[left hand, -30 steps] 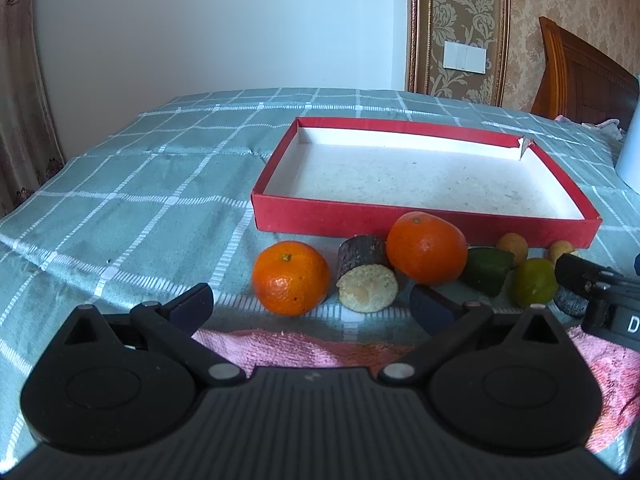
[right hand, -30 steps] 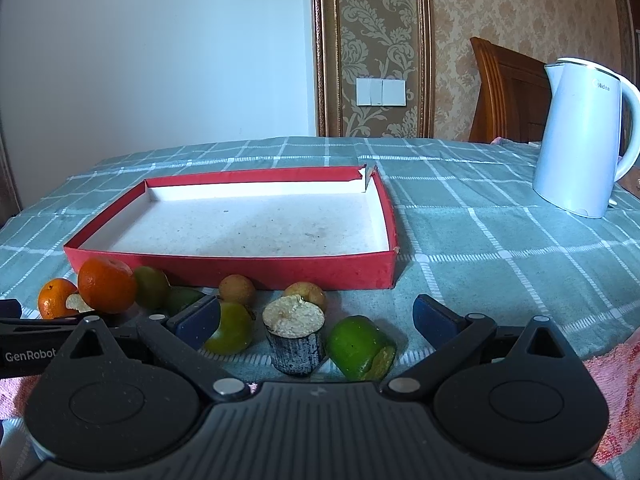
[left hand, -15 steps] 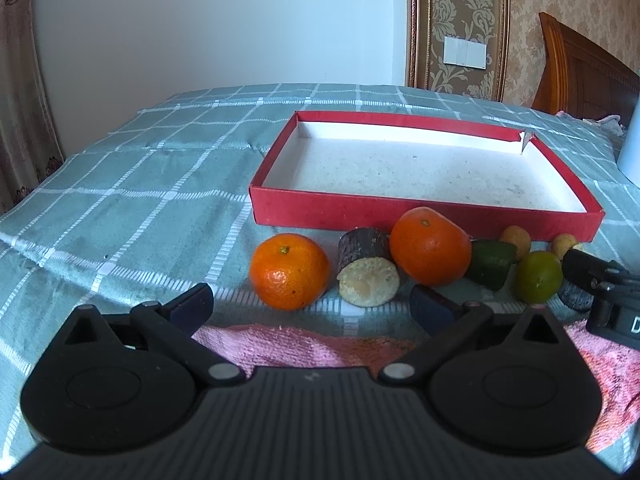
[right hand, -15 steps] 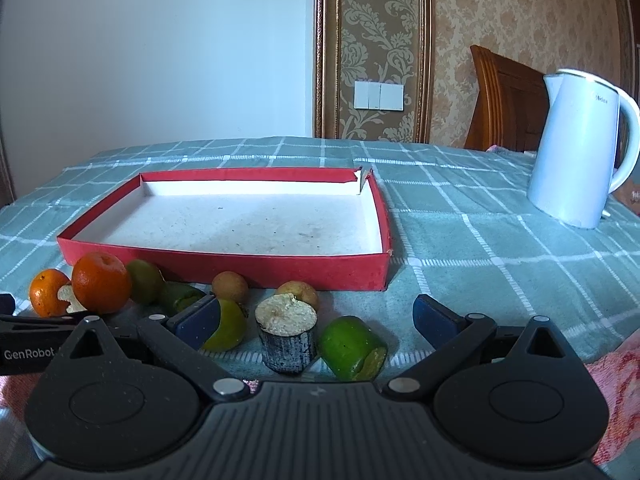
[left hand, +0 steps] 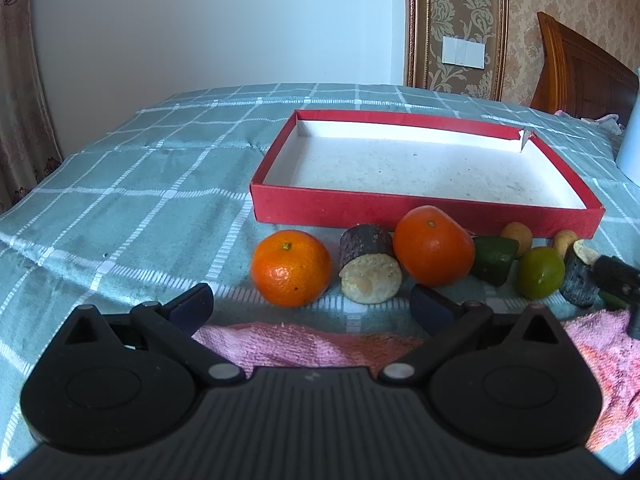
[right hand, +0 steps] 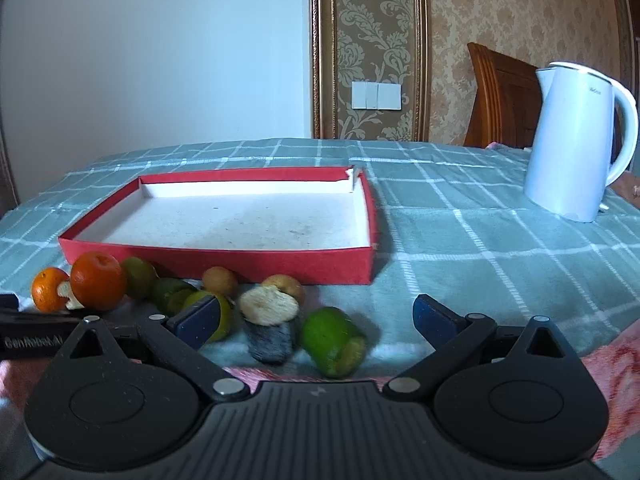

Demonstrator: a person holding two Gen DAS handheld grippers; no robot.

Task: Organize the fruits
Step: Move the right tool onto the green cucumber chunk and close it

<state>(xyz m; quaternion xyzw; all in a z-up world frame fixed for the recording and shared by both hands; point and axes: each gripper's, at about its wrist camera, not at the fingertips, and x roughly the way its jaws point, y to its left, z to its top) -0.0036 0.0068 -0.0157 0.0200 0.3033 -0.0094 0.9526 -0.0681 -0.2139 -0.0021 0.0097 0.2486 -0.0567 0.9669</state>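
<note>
A row of fruit lies in front of an empty red tray (left hand: 360,208) (right hand: 224,258). In the left wrist view: a small orange (left hand: 291,267), a dark cut piece with a pale face (left hand: 370,269), a bigger orange (left hand: 433,251), a dark green piece (left hand: 494,259), a round green fruit (left hand: 539,273) and two small tan fruits (left hand: 517,234). My left gripper (left hand: 310,306) is open just short of the small orange. My right gripper (right hand: 316,318) is open around a dark cut piece (right hand: 270,326) and a green piece (right hand: 332,340).
A white kettle (right hand: 578,144) stands at the right on the checked green cloth (left hand: 140,184). A pink towel (left hand: 304,344) lies at the near edge under both grippers. A wooden chair (right hand: 500,108) is behind the table.
Both grippers have dropped lower and crept a little towards the fruit. Their jaws stay open. The fruit has not moved.
</note>
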